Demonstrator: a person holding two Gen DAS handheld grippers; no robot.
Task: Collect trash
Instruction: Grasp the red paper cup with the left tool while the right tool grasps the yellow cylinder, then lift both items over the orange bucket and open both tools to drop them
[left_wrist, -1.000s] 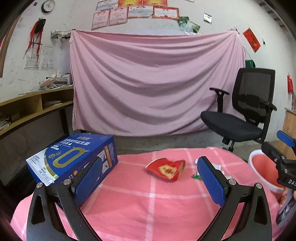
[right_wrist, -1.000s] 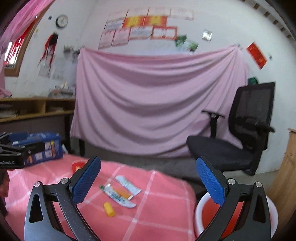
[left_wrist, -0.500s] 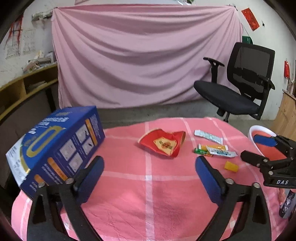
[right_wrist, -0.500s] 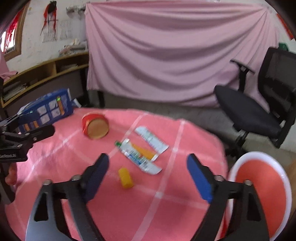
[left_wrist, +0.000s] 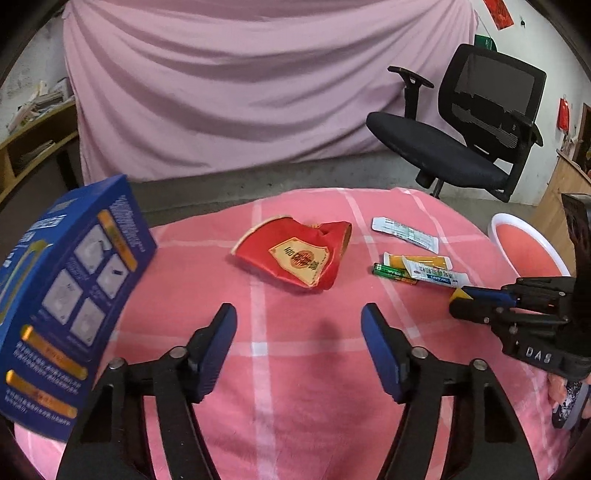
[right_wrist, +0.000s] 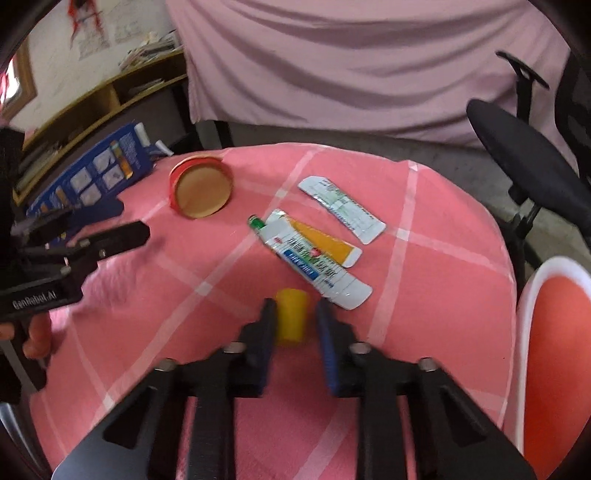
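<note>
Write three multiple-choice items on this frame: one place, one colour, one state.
1. The yellow cap lies:
A) in a drawer
B) between the right tongs
C) on a plate

2. The tablecloth is:
A) pink with white checks
B) plain green
C) black

3. The red paper cup is:
A) upright and full
B) crushed, on its side
C) stacked in another cup

Key:
1 B: the pads, which have just been closing, sit on either side of the cap.
2 A: white lines cross the pink cloth.
3 B: its wall is caved in and it lies on the cloth.
</note>
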